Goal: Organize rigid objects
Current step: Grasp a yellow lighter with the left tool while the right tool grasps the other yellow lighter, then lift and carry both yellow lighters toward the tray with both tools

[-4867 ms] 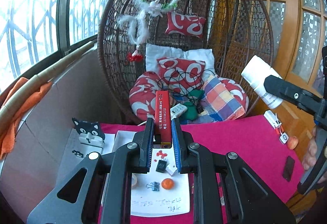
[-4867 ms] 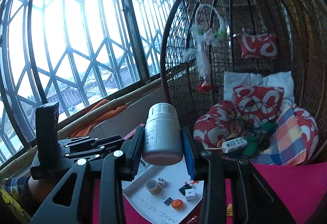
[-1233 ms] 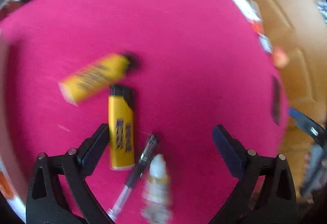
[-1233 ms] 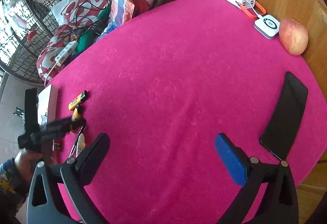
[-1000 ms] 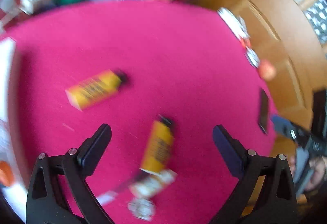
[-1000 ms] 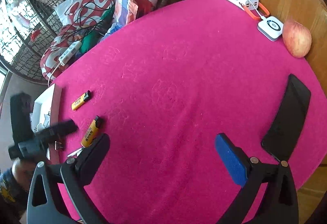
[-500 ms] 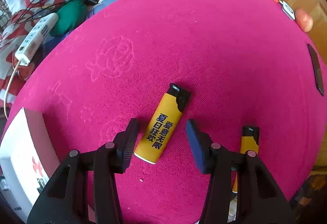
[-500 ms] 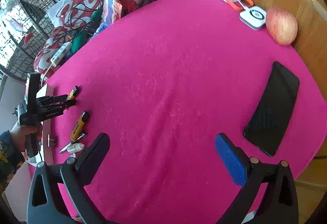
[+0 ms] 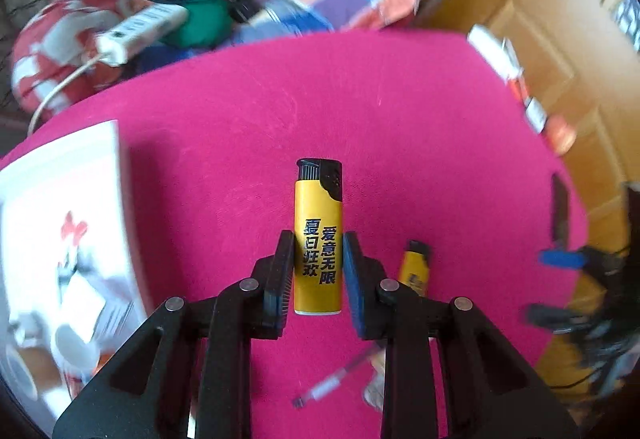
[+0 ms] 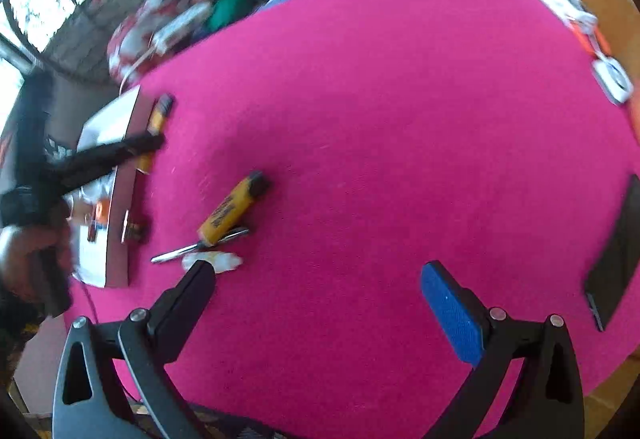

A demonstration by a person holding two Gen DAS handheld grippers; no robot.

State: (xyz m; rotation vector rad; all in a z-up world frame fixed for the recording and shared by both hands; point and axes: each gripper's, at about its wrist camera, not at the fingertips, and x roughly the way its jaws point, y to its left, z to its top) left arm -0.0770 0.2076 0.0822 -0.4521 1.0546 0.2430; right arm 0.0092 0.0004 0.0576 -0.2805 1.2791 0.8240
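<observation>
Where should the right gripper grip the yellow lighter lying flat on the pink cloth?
Probably across the long yellow body of the second lighter, coming from above, jaws square to its length. It lies flat and diagonal, with a pen at its base, so stay nearer the black cap. The right gripper is open.

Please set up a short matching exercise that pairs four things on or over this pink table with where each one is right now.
Things:
1. lighter with blue lettering
2. second yellow lighter
3. black phone
4. right tongs

Places or states:
A. lying flat on the cloth beside a pen
B. open and empty above the cloth
C. clamped between the left tongs
D. flat near the table's edge by the wooden door

Pairs: 1-C, 2-A, 3-D, 4-B
</observation>
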